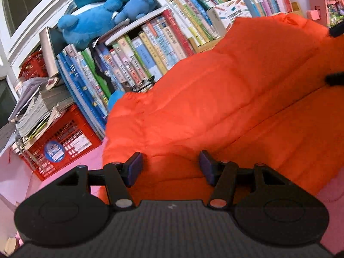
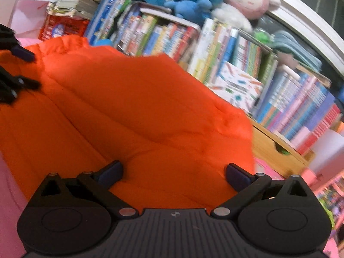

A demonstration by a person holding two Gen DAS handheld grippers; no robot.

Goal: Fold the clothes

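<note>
My left claw stands half-spread over the near edge of the orange puffer jacket, which lies on the pink surface before rows of books; whether its pads press the padding is hard to tell. My right claw gapes wide above the same jacket, gripping nothing. The right view is blurred, and the jacket's near hem is hidden behind both claws.

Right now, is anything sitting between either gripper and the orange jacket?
Nothing visible. The orange jacket lies directly ahead of the left gripper and the right gripper, both open, with only orange fabric showing between the pads. Books and toys stay behind it.
</note>
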